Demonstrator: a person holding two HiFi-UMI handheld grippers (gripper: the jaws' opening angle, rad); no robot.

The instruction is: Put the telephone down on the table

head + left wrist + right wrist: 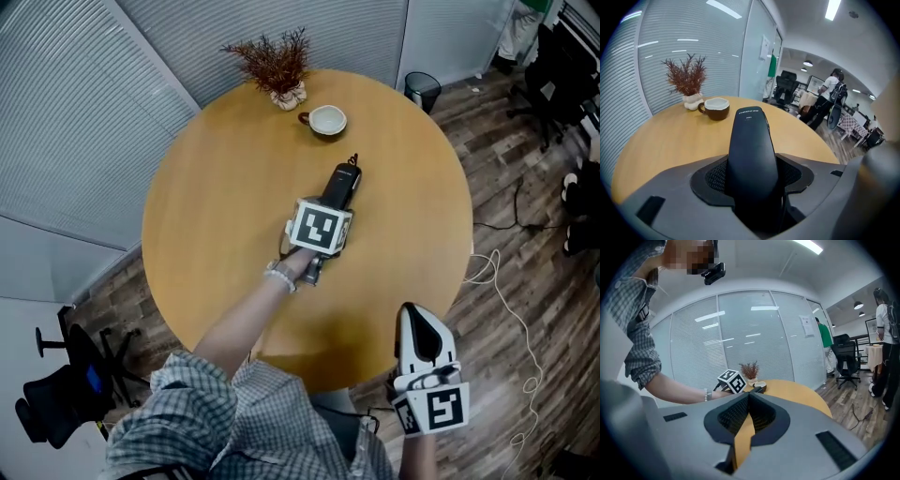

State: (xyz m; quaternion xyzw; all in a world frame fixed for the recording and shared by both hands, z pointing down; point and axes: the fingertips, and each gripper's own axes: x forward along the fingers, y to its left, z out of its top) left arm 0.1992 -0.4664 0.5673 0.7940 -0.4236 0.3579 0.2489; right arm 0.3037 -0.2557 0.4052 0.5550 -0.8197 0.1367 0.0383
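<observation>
A black telephone handset (341,184) sits between the jaws of my left gripper (332,204) over the middle of the round wooden table (216,216). In the left gripper view the telephone (751,154) stands clamped between the dark pads, its far end pointing at the cup, and the left gripper (752,180) is shut on it. Whether the handset touches the tabletop I cannot tell. My right gripper (418,319) hangs off the table's near right edge; in its own view the right gripper (748,397) is shut, its tips meeting with nothing held.
A cup (327,120) and a small vase of dried twigs (279,67) stand at the table's far side. A bin (423,90) stands beyond the table. An office chair (66,384) is at lower left. A white cable (506,300) lies on the floor at right.
</observation>
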